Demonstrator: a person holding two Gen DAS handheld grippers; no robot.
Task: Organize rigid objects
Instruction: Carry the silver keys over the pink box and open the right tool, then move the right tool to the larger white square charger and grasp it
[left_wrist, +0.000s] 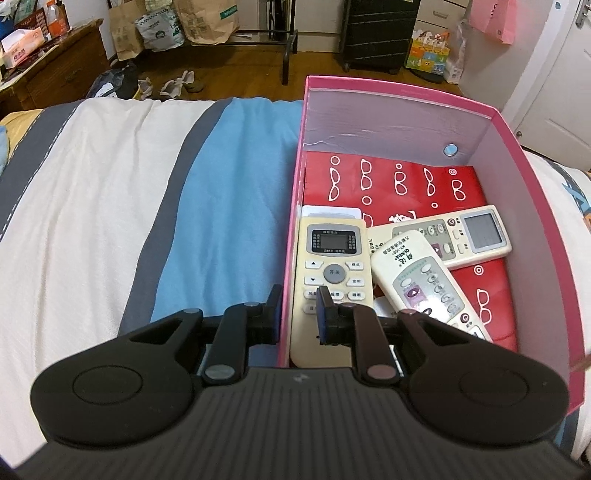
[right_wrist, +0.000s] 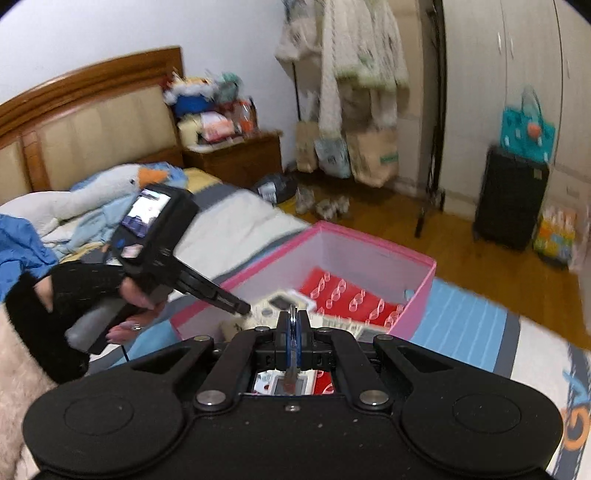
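The left gripper (left_wrist: 297, 308) is straddling the near left wall of the pink box (left_wrist: 532, 192), one finger outside over the bed (left_wrist: 110, 184) and the other inside, above the lower buttons of the cream remote (left_wrist: 330, 280). Its jaws are standing only slightly apart with the thin wall between them; whether the pads are actually pinching the cardboard is hard to judge from this angle, though it looks like a steadying hold on the box.

To do this step well, that hand should be keeping the box still and level on the soft bedding (a nudge could slide the remotes about) while the other hand works above it.

The right gripper (right_wrist: 292, 325) is hanging over the box with its jaws fully together, the blue pads meeting and nothing between them. A key-like shape shows behind the pads, but the blur leaves that uncertain. In its view the person's left hand (right_wrist: 122, 299) is holding the other tool, whose tip is reaching the box's edge.

Further into the box, a second remote (left_wrist: 424, 284) is lying slantwise, its far end overlapping a third remote (left_wrist: 465, 236) that has a grey screen. All three are lying on or against a red packet (left_wrist: 399, 184) printed with white spectacles, which is covering the floor up to the far wall.
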